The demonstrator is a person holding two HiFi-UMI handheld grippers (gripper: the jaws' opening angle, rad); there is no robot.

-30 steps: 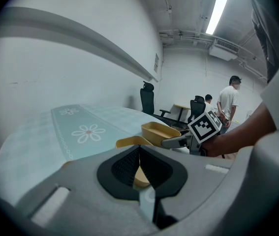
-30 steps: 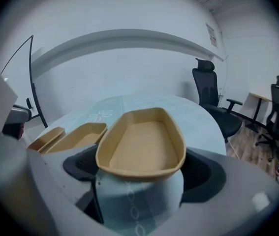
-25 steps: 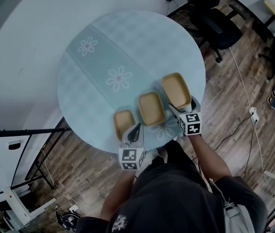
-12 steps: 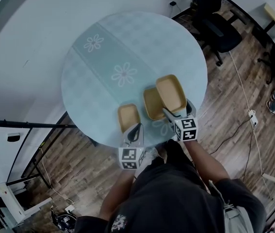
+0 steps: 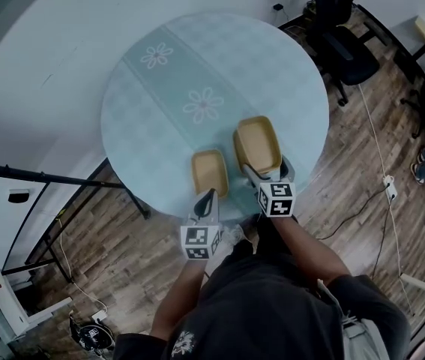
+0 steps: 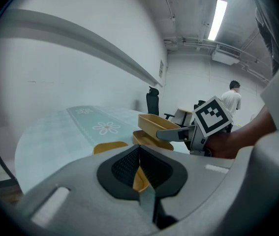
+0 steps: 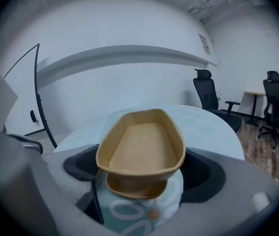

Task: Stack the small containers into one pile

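Tan large container now above middle container; small container slid closer.

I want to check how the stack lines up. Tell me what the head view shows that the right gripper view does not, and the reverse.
Only the head view: the small container beside the pile, the left gripper shut on its near rim, and the whole round table.

Only the right gripper view: a side-on look at the middle container, nearly hidden from above, lying roughly centred under the large container. Whether the two touch cannot be told.

Both: the large container held in the right gripper, over the table.
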